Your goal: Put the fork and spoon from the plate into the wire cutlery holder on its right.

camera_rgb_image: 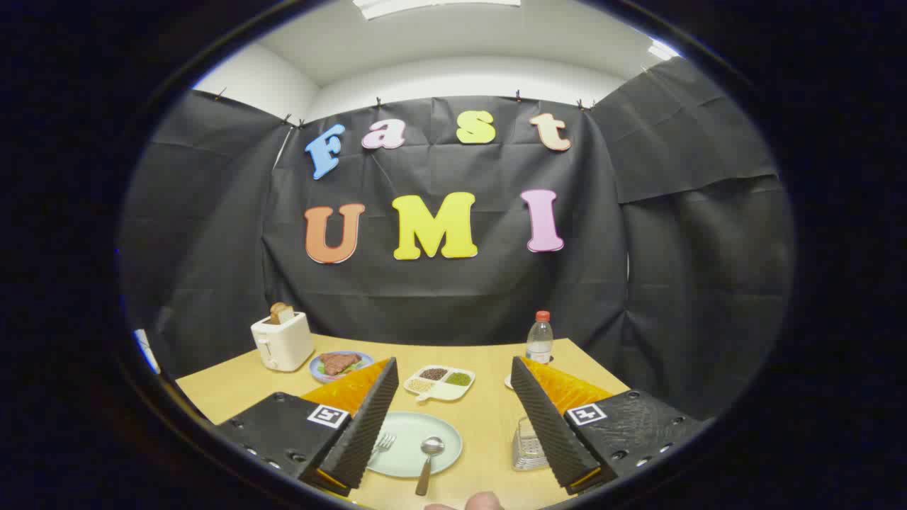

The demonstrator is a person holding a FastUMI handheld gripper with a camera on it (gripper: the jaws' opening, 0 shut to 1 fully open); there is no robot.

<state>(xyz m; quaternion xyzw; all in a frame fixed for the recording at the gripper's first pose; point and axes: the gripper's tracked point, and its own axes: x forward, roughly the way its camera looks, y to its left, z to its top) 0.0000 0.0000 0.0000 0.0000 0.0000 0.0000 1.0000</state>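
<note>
Fingers (pixel 379 404) apart; spoon (pixel 429 453) between

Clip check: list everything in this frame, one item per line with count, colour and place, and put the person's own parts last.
Table: one, light wood, under everything.
Plate: one, pale green, between the fingers, near the left one.
Fork: one, silver, on the plate, partly behind the left finger.
Spoon: one, silver, bowl on the plate, handle off its near rim.
Cutlery holder: one, silver wire, right of the plate, partly behind the right finger.
Divided dish: one, white, beyond the plate, holding dark, pale and green fillings.
Toaster: one, cream, far left, bread in it.
Food plate: one, blue, beside the toaster.
Bottle: one, clear, red cap, far right.
Fingertip: a person's, at the near edge.
Tongs: one, open, holding nothing.
</note>
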